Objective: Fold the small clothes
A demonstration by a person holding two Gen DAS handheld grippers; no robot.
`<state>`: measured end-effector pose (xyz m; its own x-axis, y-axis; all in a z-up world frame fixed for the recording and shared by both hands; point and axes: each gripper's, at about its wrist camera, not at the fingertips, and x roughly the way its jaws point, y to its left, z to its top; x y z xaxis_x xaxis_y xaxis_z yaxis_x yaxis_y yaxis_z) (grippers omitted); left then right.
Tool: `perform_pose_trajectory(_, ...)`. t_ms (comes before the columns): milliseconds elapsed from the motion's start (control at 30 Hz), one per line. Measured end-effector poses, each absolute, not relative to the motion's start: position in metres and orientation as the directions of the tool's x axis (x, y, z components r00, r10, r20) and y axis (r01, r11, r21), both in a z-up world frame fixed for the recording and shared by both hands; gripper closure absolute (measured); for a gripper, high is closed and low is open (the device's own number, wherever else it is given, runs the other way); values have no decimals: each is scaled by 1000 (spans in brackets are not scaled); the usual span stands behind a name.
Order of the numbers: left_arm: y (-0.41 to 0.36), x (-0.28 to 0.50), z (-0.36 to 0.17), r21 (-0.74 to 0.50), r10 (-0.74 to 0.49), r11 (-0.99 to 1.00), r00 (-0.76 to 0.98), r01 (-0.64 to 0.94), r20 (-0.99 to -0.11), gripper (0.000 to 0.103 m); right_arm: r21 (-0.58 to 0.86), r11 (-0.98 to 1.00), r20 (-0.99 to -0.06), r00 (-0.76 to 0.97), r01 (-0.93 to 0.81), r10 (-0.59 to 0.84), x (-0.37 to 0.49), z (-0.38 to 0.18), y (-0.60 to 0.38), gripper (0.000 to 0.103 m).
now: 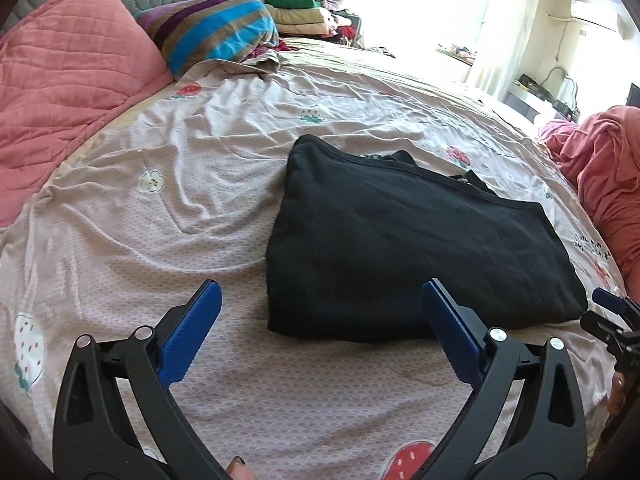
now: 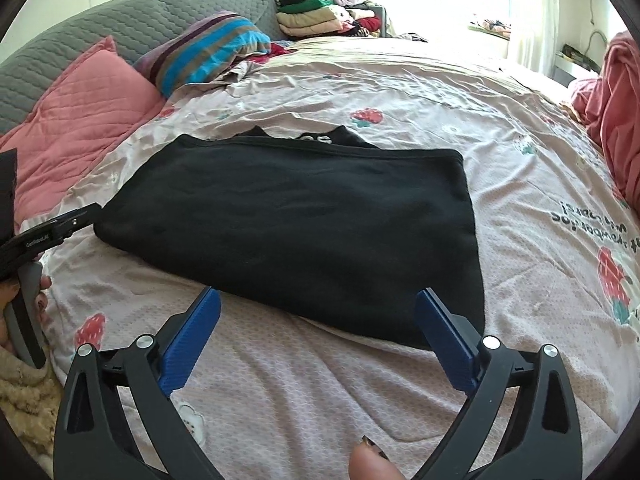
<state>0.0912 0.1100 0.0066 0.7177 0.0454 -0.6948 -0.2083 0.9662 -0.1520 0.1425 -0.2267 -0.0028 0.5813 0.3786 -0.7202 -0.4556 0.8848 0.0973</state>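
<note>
- No box, basket or other container is seen in either view; the clothes are all lying on open surfaces.
- A black garment (image 2: 288, 232) is laid folded on the bed sheet (image 2: 320, 392), near the middle of the bed. A second dark layer with white letters is seen sticking out at its far edge.
- The left gripper (image 1: 320, 336) is held above the sheet with its jaws spread wide. Nothing is gripped between the blue pads (image 1: 192, 332); only the near left corner of the garment is seen in the gap, and the pads are not pressed on it.
- The right gripper (image 2: 318, 338) is also released, with its jaws wide apart. The near edge of the garment is seen just beyond its fingertips, and whether the right pad touches the cloth cannot be told.
- Each gripper is seen at the border of the other view, one at each side of the garment.
- A fingertip of the person (image 2: 372, 464) is visible at the bottom of the right wrist view.
- At the head of the bed, a pink quilted pillow (image 1: 68, 80), a striped pillow (image 1: 216, 28) and a grey quilted headboard (image 2: 120, 28) are found.
- A pile of folded clothes (image 2: 320, 14) is stacked behind the striped pillow, well apart from the garment.
- A pink blanket (image 1: 604, 176) is heaped at the right side of the bed.
- The sheet between the grippers and the garment is wrinkled, with strawberry and flower prints.
</note>
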Motion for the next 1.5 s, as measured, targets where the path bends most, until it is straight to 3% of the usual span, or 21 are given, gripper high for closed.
perform_pose_trajectory(900, 143, 95, 7, -144, 123, 936, 684, -320, -719, 9, 3, 738, -702, 525, -674, 482, 126, -2, -110, 5)
perform_pose_trajectory(1500, 171, 123, 10, -54, 200, 932, 632, -359, -748, 9, -204, 631, -707, 558, -749, 435, 120, -27, -37, 4)
